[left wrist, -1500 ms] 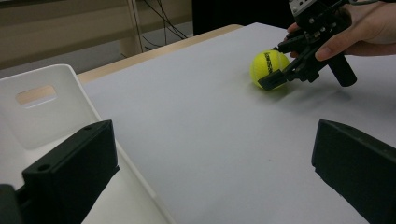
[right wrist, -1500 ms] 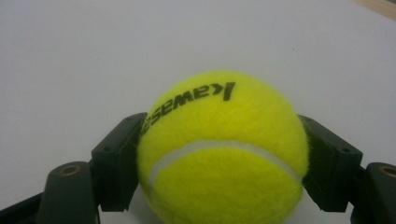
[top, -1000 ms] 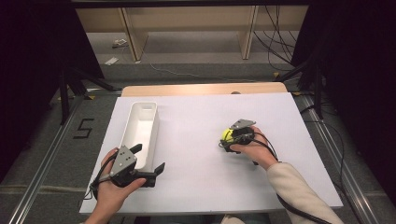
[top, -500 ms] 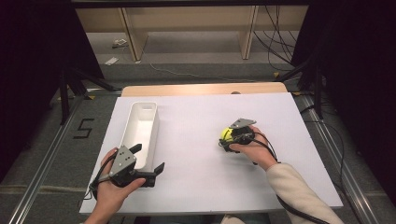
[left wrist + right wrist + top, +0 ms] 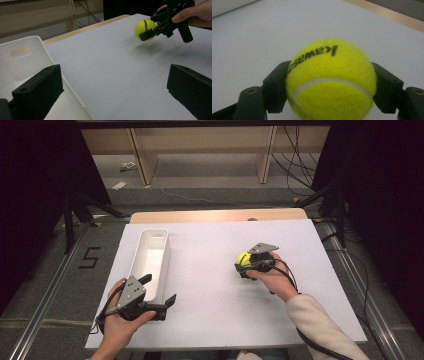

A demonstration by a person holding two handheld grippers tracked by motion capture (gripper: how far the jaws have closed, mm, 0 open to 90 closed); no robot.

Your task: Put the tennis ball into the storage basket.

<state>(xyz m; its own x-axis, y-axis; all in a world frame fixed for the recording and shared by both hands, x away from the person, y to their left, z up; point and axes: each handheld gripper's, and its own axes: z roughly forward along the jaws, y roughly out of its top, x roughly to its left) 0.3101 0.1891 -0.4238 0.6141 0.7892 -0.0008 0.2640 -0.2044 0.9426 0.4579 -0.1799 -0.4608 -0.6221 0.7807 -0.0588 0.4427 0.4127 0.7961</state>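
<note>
A: Where do we have the ball [image 5: 329, 82] now?

B: On the right half of the table [image 5: 210, 270], pinched in our right gripper [image 5: 248, 265]. In the right gripper view one jaw presses each side of it, about at its widest. In the left gripper view it seems to hang just above the table, with a shadow beneath, though we can't be sure it's clear of the surface.

A: And the left gripper [image 5: 157, 292]?

B: Spread wide, holding nothing, one jaw over the near end of the bin [image 5: 150, 255], which stands well apart from the ball.

A: How will the ball handle?

B: Light, we'd judge, and springy; the felt should give the jaws good friction. Being round, it could squirt out if the grip sits off-centre, so we'd keep hold across the middle.

A: Anything we can't make out?

B: The ball's underside is cut off in the right gripper view, the hand covers much of that gripper from above, and the bin's near end is hidden behind our left jaw.
</note>
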